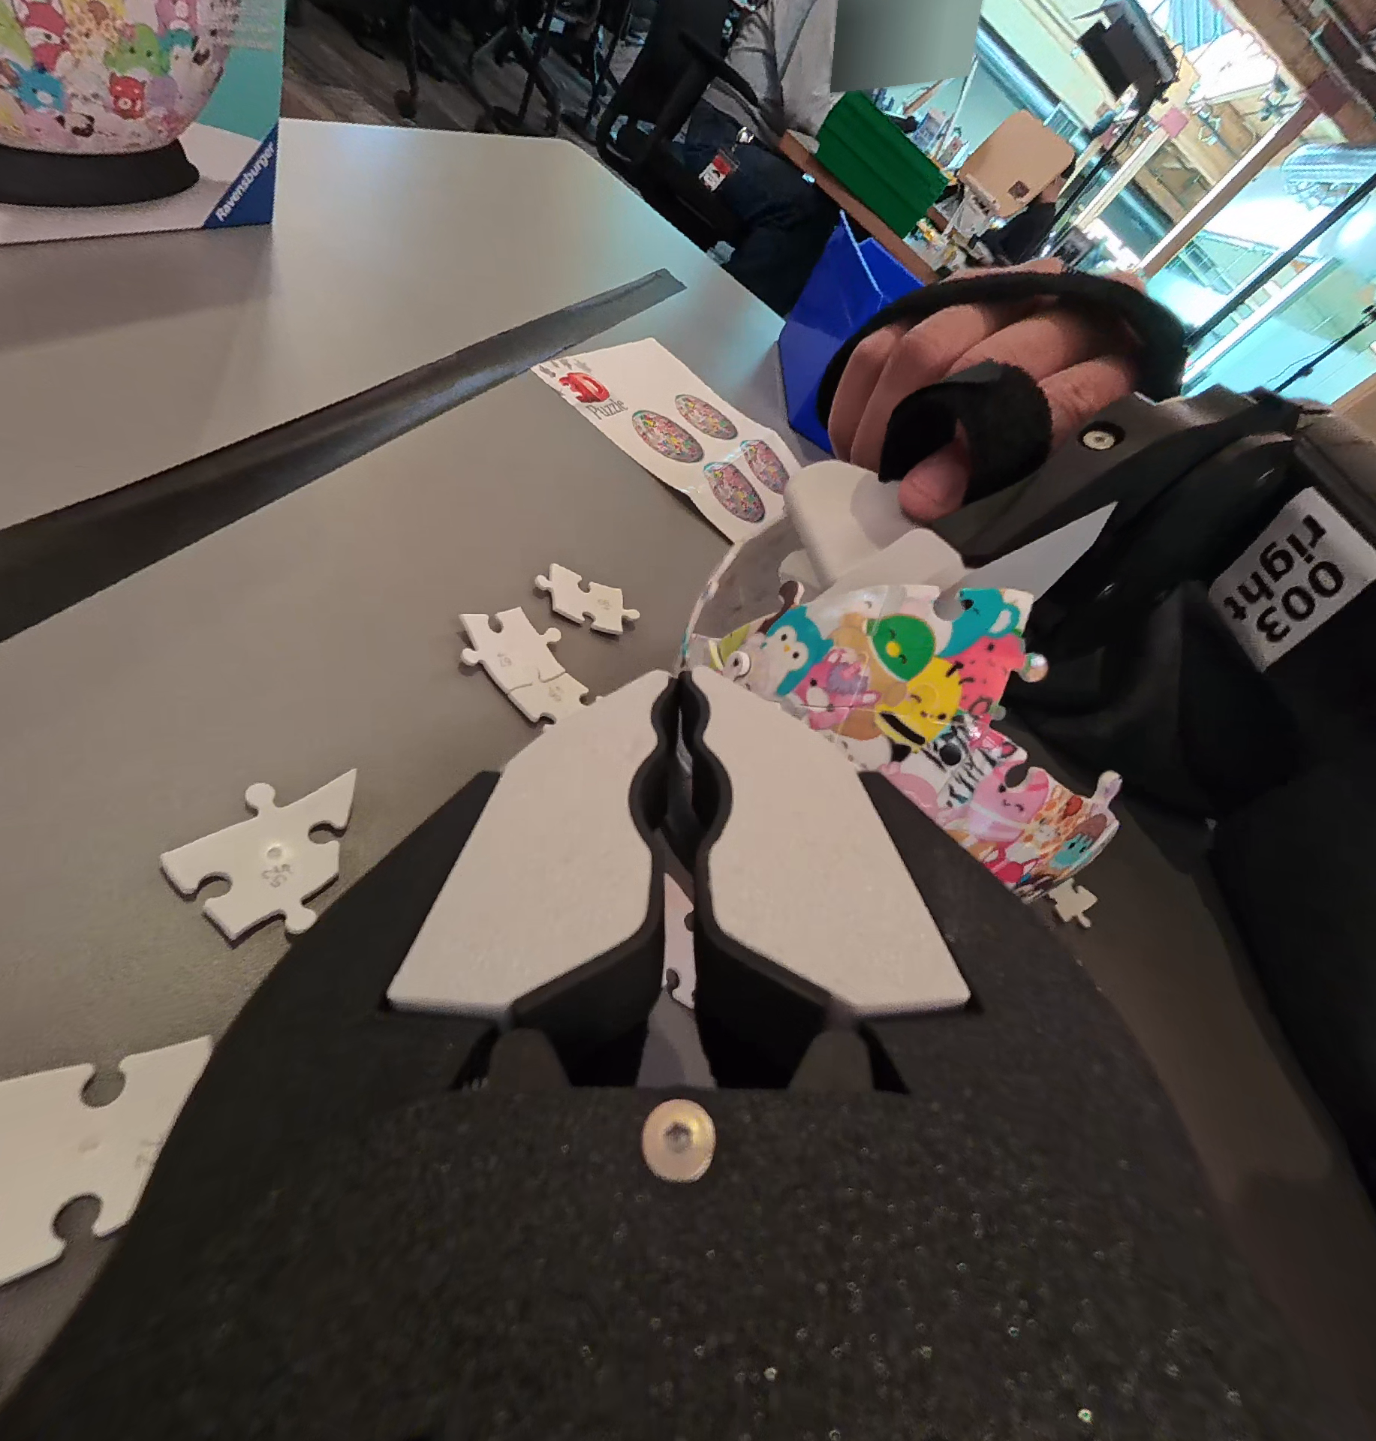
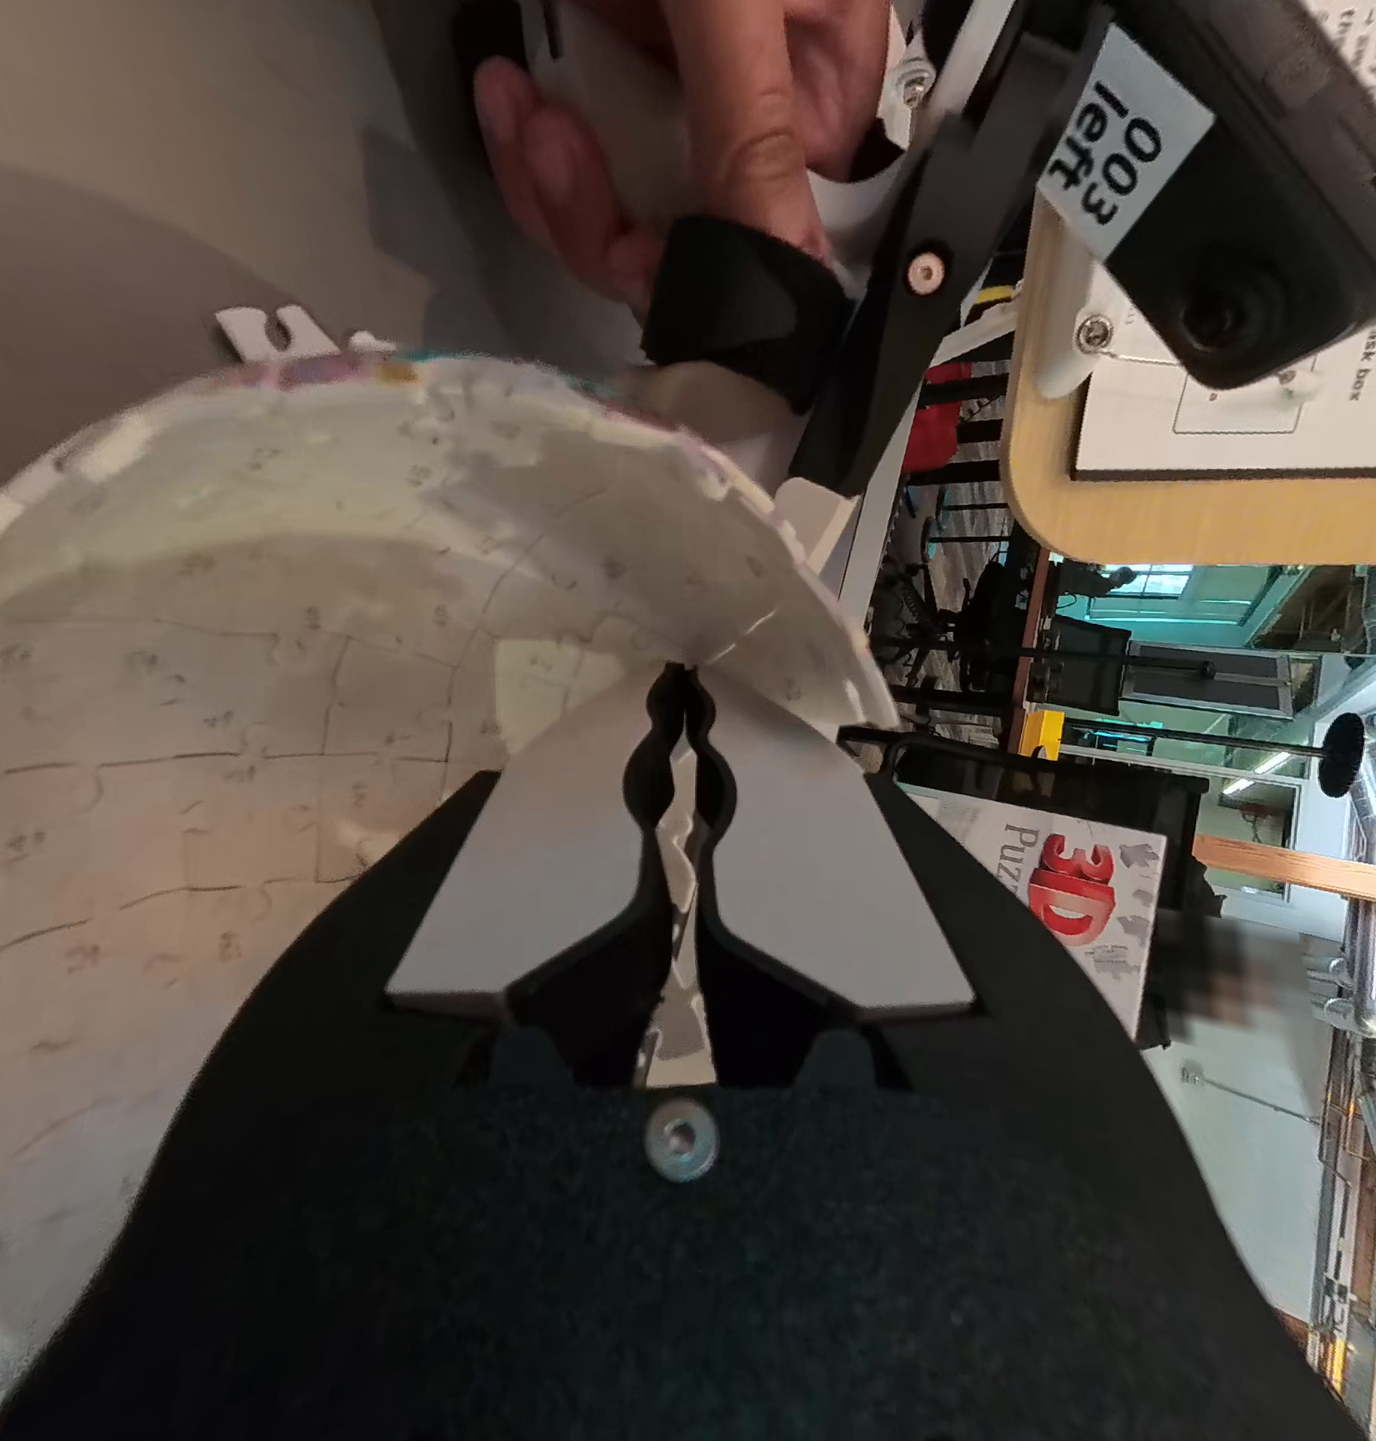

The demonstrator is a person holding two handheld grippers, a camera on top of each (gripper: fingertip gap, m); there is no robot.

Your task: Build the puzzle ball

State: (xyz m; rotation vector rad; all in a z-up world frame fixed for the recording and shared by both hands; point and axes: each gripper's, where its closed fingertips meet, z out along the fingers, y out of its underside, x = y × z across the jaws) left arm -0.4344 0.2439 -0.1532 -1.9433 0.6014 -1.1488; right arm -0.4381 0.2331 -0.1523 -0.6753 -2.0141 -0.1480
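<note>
The partly built puzzle ball is a curved shell with colourful cartoon animals outside and a white numbered inside. My left gripper is shut at the shell's rim, with a thin white-backed piece showing edge-on between its fingers; I cannot tell whether that piece is joined to the shell. My right gripper is shut on the shell's edge and holds it above the table. It also shows in the left wrist view, held by a hand, and the left gripper shows in the right wrist view.
Several loose white-backed pieces lie face down on the grey table. An instruction sheet lies behind the ball. The puzzle box stands far left. A blue bin sits past the table edge. The tips of both grippers are at nearly the same place.
</note>
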